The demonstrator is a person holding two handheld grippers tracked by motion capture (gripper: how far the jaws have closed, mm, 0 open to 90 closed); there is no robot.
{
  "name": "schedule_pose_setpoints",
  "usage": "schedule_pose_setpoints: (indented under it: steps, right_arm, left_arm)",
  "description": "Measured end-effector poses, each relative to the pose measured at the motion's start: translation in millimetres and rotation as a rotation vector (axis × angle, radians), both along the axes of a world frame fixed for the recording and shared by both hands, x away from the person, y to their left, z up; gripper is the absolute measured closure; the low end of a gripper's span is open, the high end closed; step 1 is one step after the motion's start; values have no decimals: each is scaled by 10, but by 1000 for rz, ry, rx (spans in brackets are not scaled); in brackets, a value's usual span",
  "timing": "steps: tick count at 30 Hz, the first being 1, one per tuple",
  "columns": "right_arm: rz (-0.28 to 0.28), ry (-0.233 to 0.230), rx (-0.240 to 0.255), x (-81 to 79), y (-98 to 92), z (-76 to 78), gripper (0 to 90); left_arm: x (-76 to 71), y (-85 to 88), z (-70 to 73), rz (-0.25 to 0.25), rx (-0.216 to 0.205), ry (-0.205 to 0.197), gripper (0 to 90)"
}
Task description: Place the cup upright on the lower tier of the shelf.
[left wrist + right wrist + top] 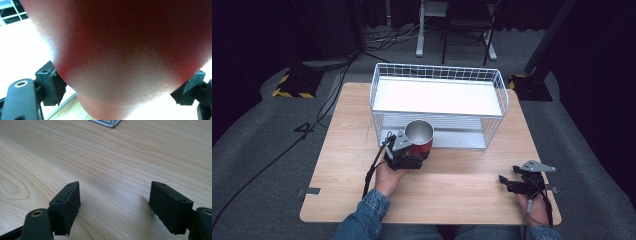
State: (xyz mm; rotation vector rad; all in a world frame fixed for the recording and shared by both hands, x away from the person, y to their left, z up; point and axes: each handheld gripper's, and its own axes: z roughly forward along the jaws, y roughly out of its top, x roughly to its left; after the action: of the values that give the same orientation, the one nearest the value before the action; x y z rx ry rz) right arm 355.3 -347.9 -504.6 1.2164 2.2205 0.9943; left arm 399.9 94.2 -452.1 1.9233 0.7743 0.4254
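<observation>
Cup: the red cup [419, 137] stood upright, long axis vertical, open steel mouth facing up. It sat right at the front of the left gripper [409, 155], just ahead of the person's left hand [388, 176].
Left claw: clamped on the cup, one pad [55, 83] pressed on each side of the red wall low down, so pretty wide for a closed grip.
Right claw: the right gripper [511, 182] had its jaws spread wide with nothing between them, just bare table [112, 162] under the pads. The cup was well off to its left.
Basket: the white wire basket [438, 102] sat right behind the cup, just past the left claw's tips. Looked empty, white shelf on top.
</observation>
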Motion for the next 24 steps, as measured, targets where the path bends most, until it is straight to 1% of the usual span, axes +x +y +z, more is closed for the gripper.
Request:
schedule_pose_setpoints:
  steps: [2,5,7,8,11,12,14,17,19,20,24]
  right_arm:
    - [-2,2,2,-1,2,0,253]
    - [-3,5,4,1,0,1,252]
    - [-2,12,9,8,-8,0,249]
    - [-3,12,9,7,-6,0,249]
    - [-3,11,8,6,-5,0,249]
    - [-4,12,8,7,-7,0,248]
    - [-6,11,6,7,-6,0,247]
    - [-11,10,6,5,-6,0,247]
    - [-10,8,5,7,-8,-1,246]
    - [-10,8,5,7,-8,-1,246]
    - [-11,10,6,5,-7,0,247]
  left_arm:
    - [39,-32,-10,4,-3,1,165]
    - [99,-89,-39,17,-12,15,165]
    - [137,-111,-54,25,14,-7,165]
    - [158,-134,-72,29,13,-17,165]
    - [216,-193,-127,66,32,-33,165]
    - [234,-205,-141,71,35,-31,165]
    - [293,-237,-173,84,29,-19,165]
    - [355,-297,-186,102,11,-13,165]
    - [386,-325,-174,106,20,-24,165]
    - [406,-345,-165,117,15,-32,165]
    - [506,-389,-157,135,-7,-24,165]
